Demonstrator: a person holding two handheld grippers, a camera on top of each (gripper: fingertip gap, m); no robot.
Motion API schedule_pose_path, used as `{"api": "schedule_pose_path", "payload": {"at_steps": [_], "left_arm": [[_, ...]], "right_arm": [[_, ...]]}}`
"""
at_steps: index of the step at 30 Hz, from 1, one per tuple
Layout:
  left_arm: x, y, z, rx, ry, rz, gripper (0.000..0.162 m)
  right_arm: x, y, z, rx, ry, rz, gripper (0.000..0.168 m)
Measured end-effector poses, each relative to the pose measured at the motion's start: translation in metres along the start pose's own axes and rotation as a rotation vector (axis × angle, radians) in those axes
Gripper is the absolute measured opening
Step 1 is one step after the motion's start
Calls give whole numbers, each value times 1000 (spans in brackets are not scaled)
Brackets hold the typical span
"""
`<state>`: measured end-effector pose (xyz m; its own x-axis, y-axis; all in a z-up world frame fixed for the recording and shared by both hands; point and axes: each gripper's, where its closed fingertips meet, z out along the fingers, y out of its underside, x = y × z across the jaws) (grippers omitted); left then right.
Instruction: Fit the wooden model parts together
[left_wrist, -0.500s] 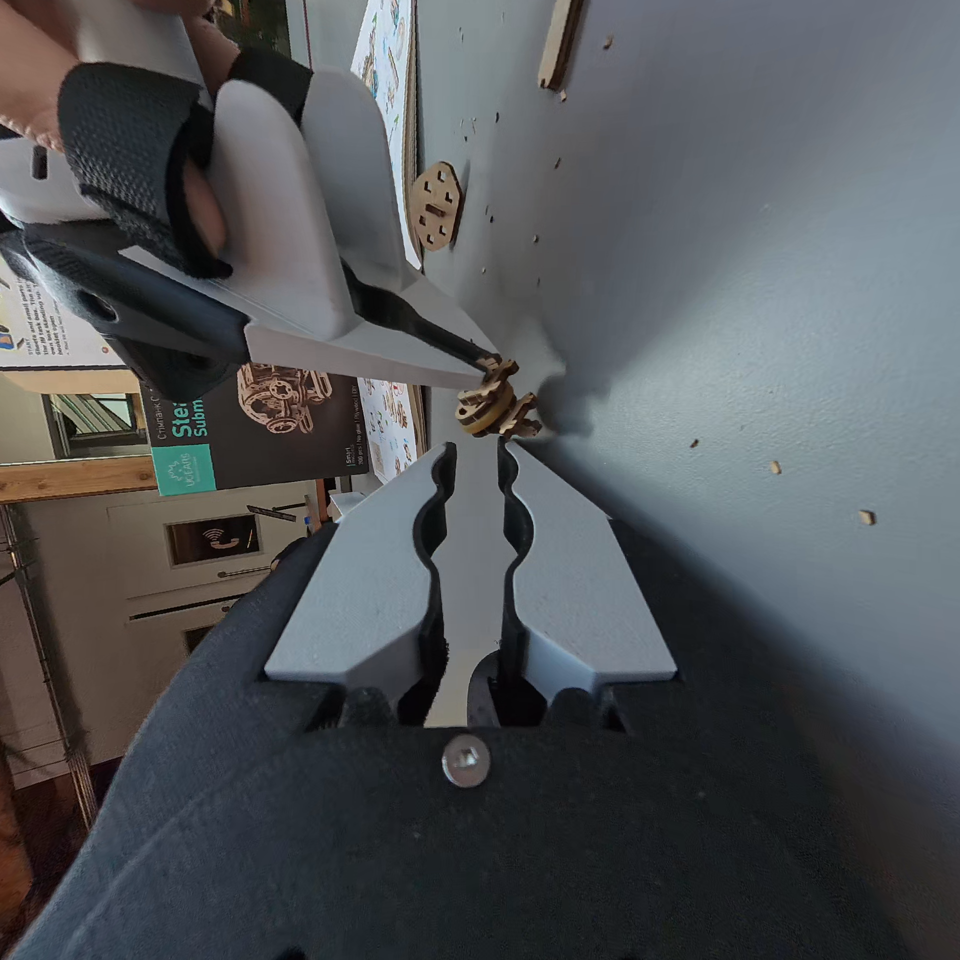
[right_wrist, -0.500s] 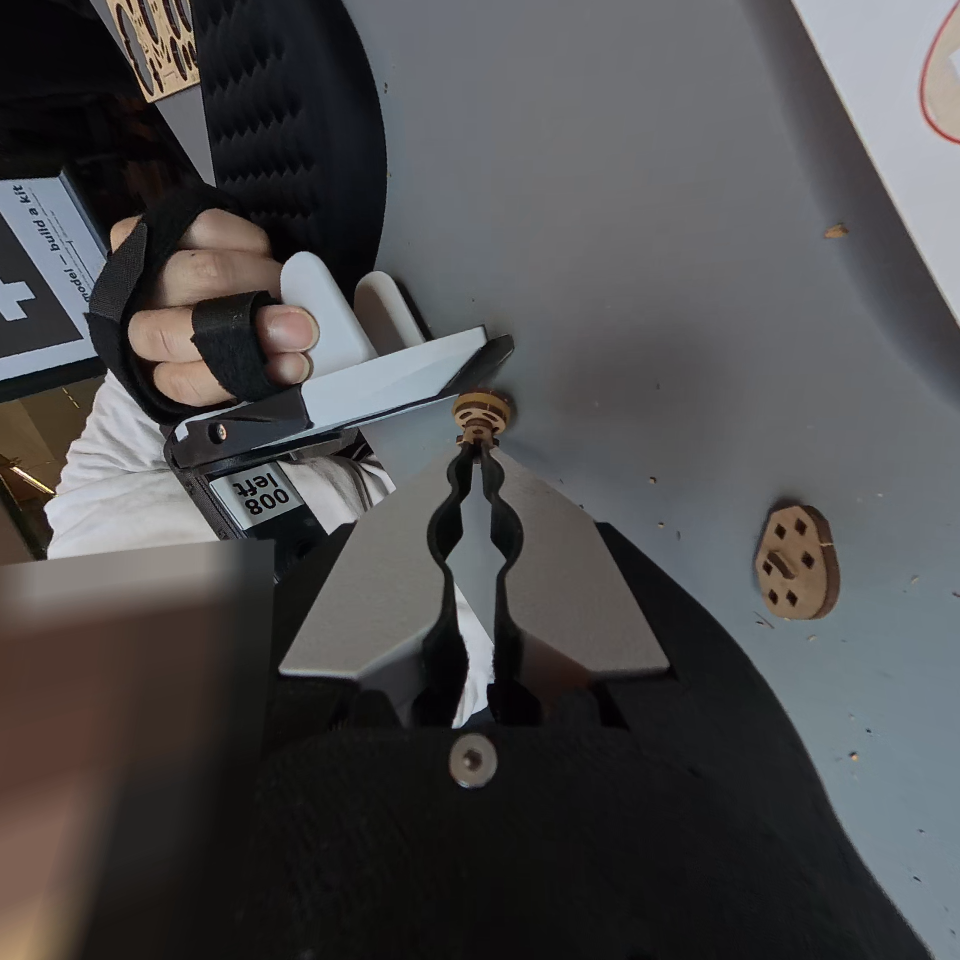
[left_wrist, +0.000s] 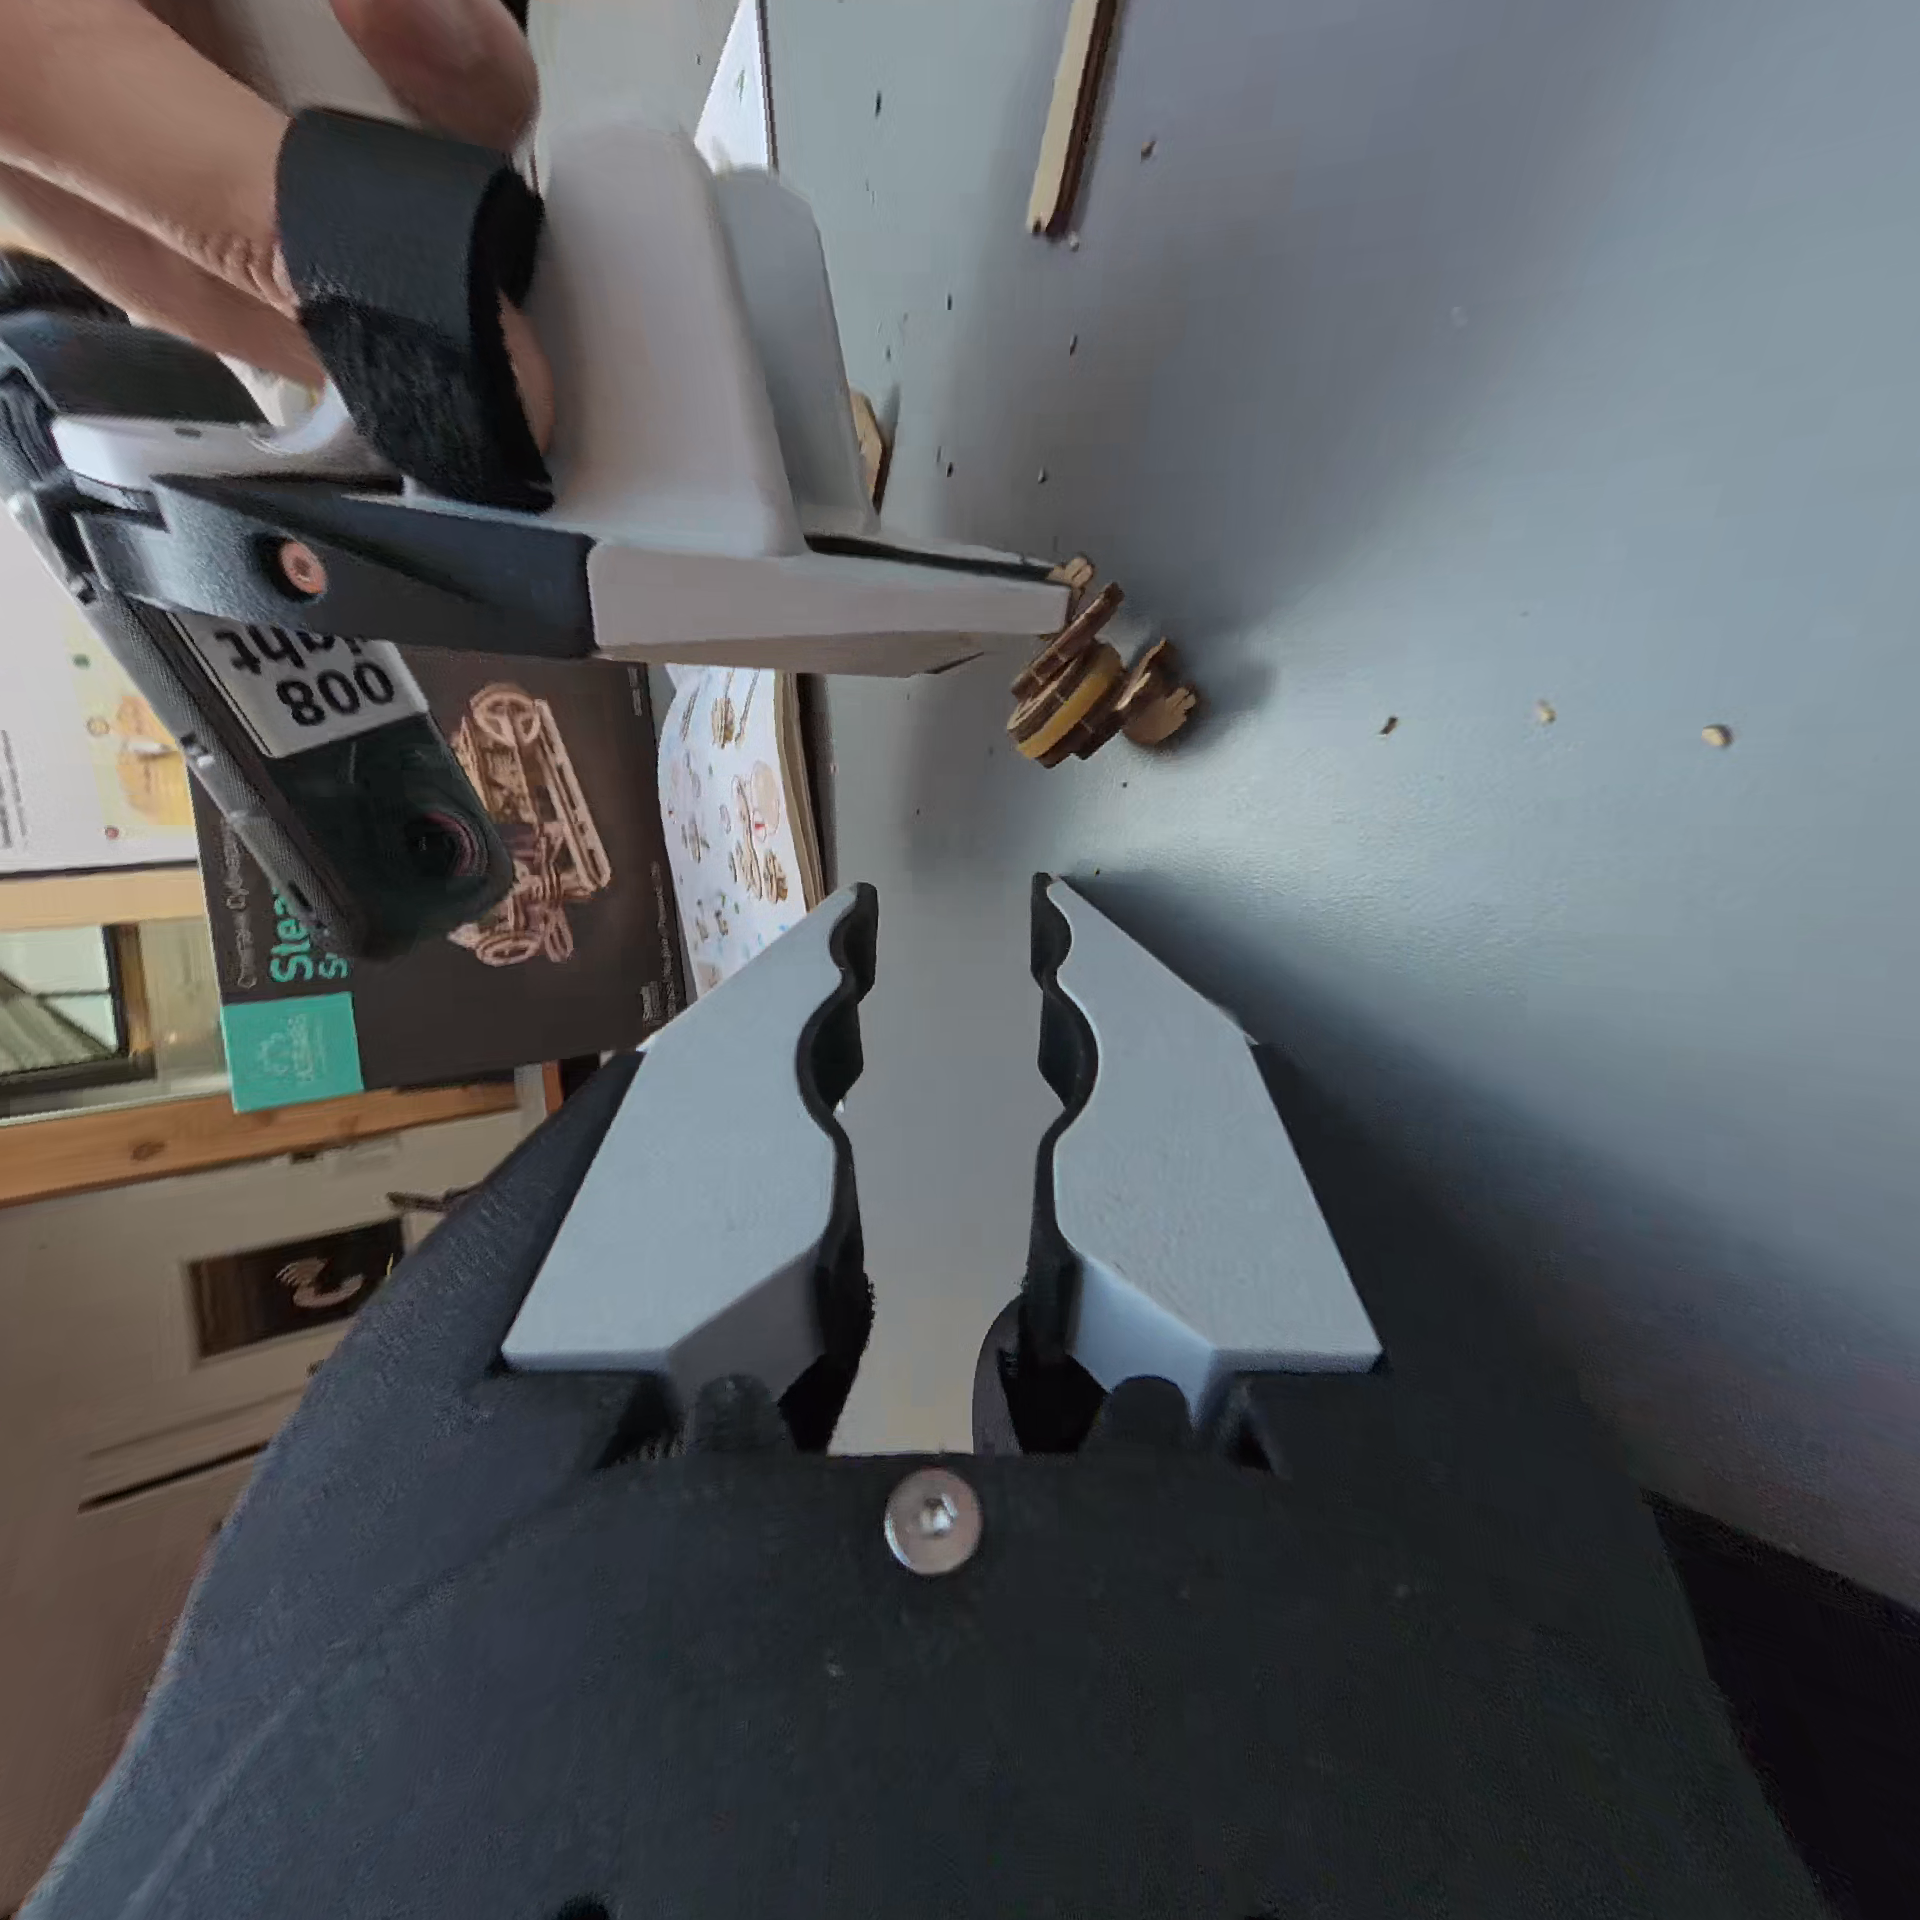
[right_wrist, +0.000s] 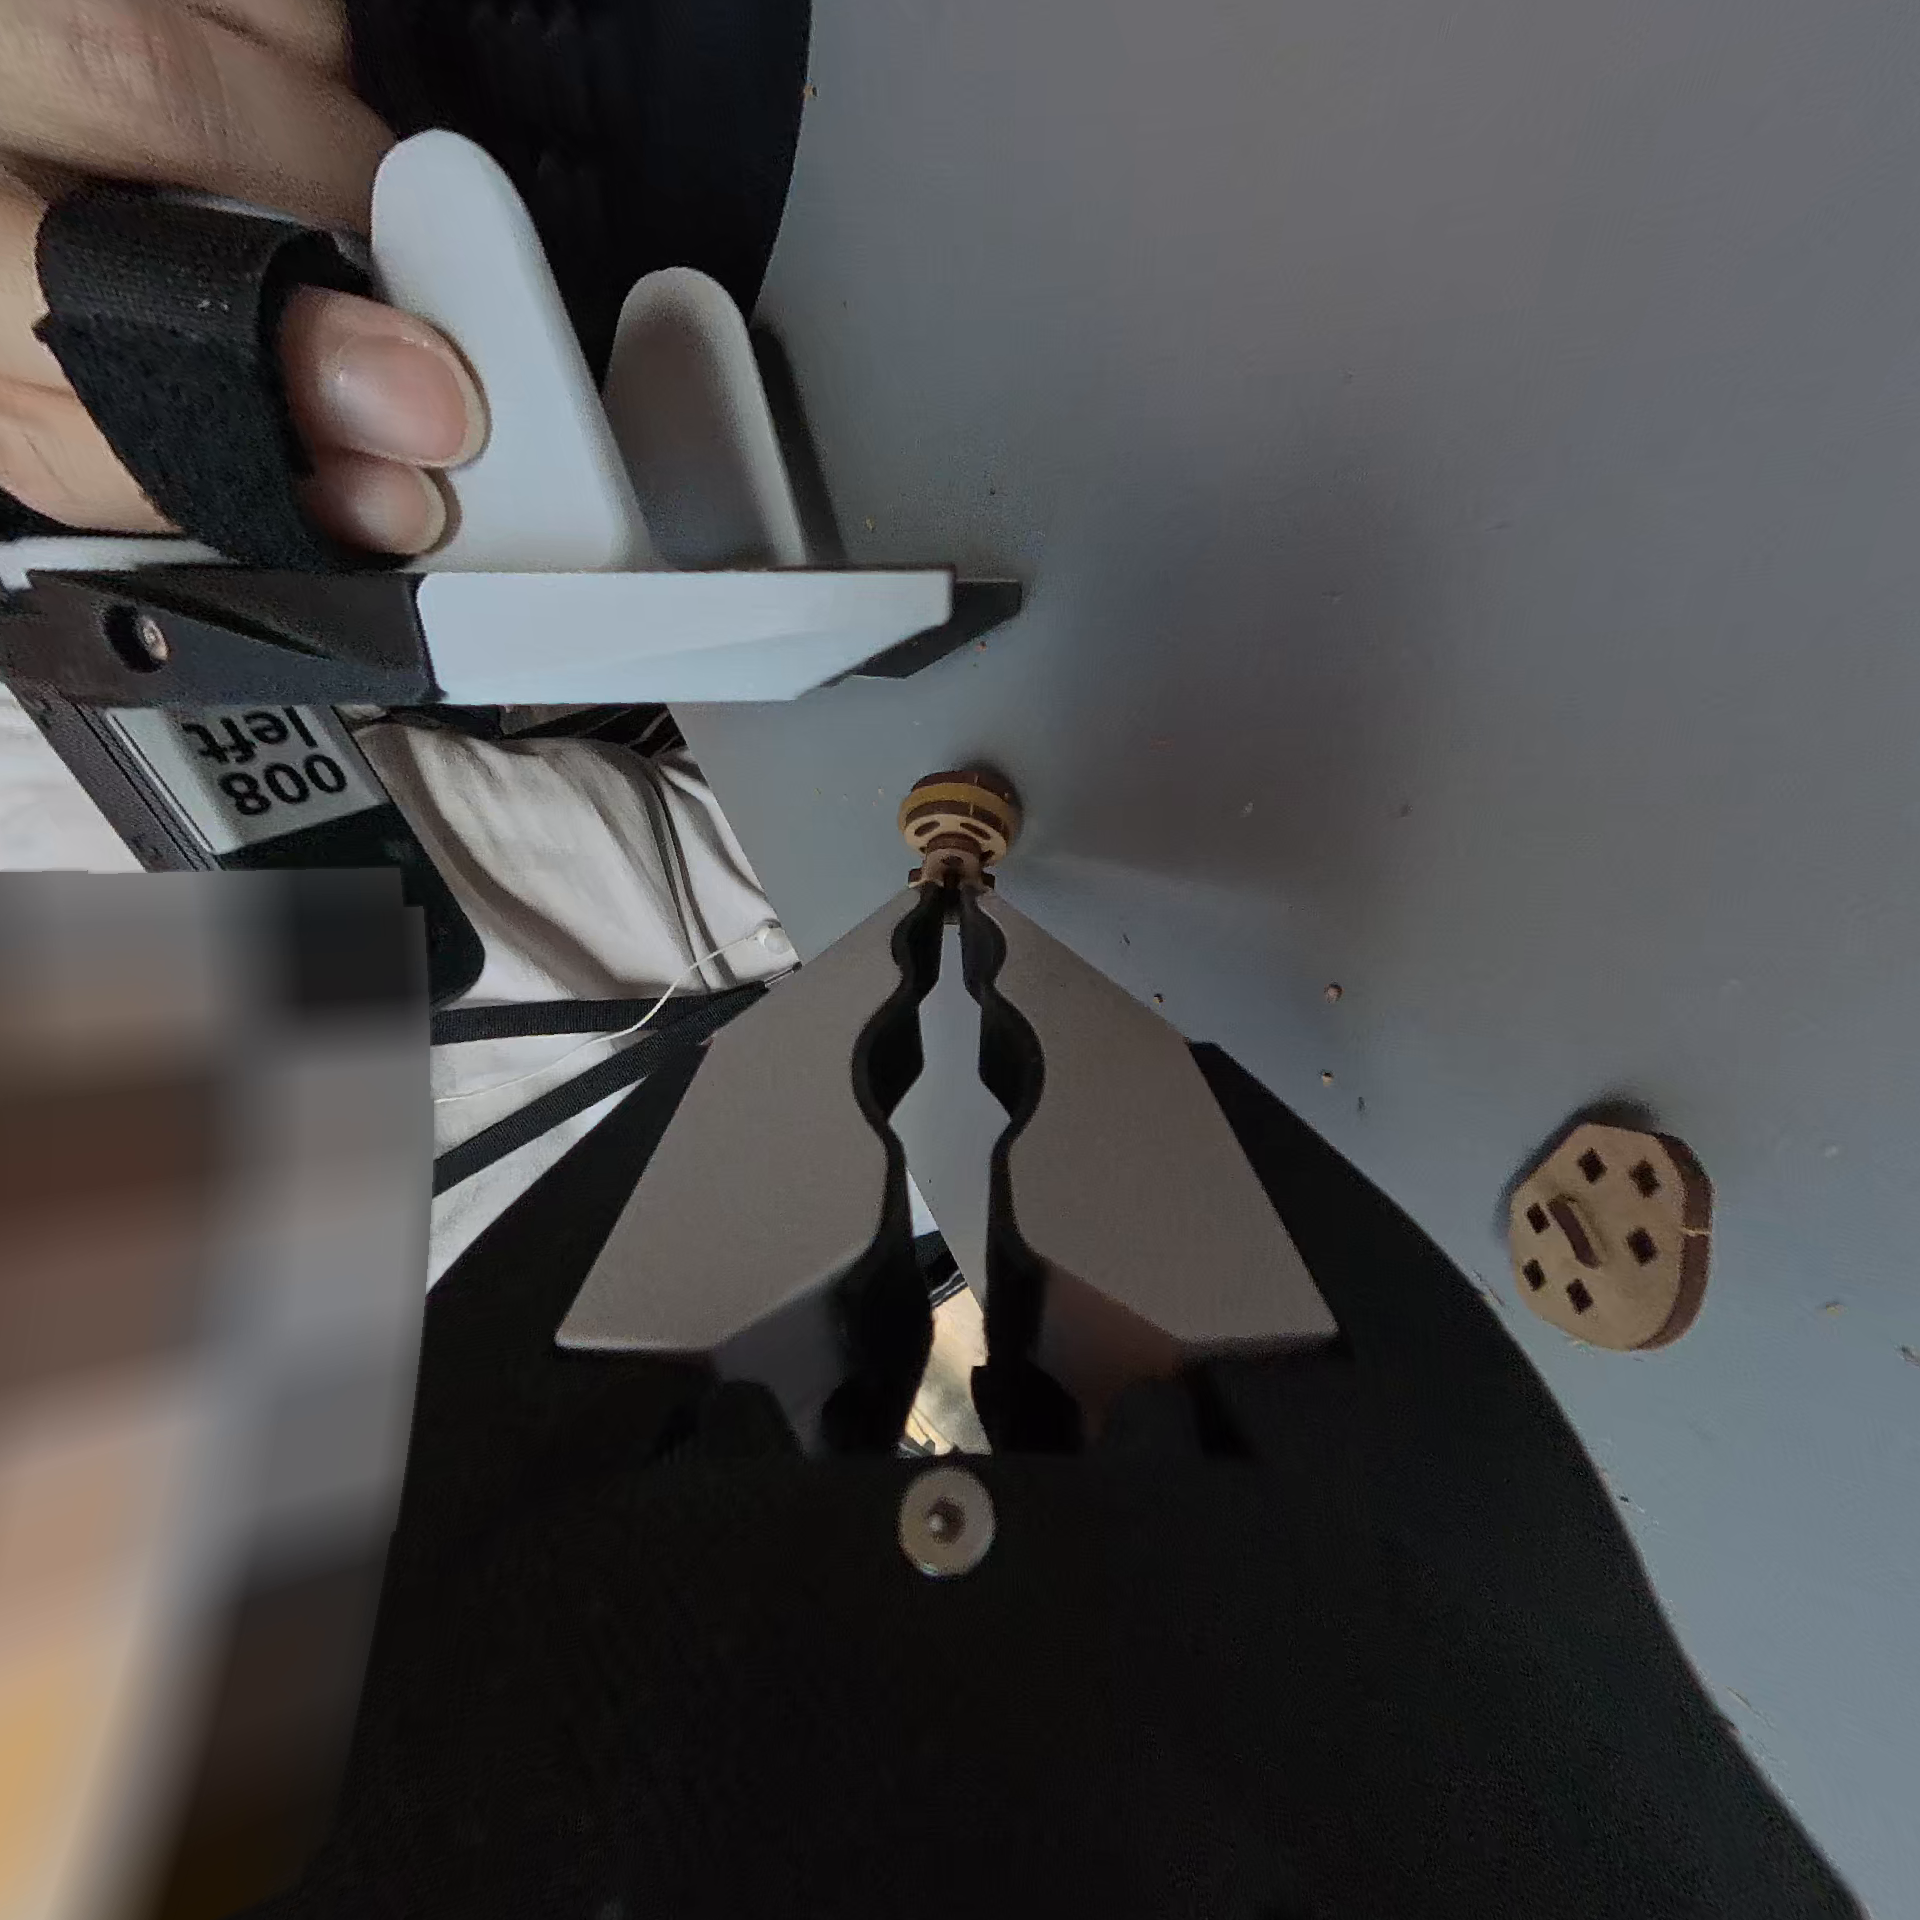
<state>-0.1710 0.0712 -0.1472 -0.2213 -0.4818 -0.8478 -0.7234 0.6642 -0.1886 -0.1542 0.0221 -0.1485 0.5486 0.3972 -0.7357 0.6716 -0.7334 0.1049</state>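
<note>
Your right gripper (right_wrist: 948, 902) pinches the small stacked round wooden model piece (right_wrist: 956, 821) against the grey bench (right_wrist: 1455, 520) at twelve o'clock — steadying it, probably — while your left gripper (left_wrist: 951, 894) hangs released, empty.

A hobby worktable: grey tabletop (left_wrist: 1455, 416) strewn with wood crumbs, model-kit box (left_wrist: 447, 862) alongside.

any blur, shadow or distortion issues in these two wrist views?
Left wrist view: right tool and hand motion-blurred, wooden assembly sharp, casting a soft shadow, fisheye bending at edges. Right wrist view: a mosaic patch lower left, the assembly small but clear.
</note>
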Motion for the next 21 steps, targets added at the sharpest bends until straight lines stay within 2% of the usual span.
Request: {"api": "schedule_pose_path", "payload": {"at_steps": [1,4,9,13,16,21], "left_arm": [[3,-7,-4,78,32,0,31],[10,-19,-13,214,106,40,36],[10,-26,-16,258,157,121,41],[15,-35,-16,296,198,168,36],[18,-41,-17,322,240,160,35],[25,-45,-17,342,268,202,23]], "right_arm": [[1,3,1,-34,0,-19,2],[0,13,4,-139,-31,-68,2],[1,20,7,-261,-72,-157,2],[1,19,8,-312,-99,-191,2],[-1,13,9,-290,-129,-176,2],[-2,15,10,-276,-169,-171,2]]}}
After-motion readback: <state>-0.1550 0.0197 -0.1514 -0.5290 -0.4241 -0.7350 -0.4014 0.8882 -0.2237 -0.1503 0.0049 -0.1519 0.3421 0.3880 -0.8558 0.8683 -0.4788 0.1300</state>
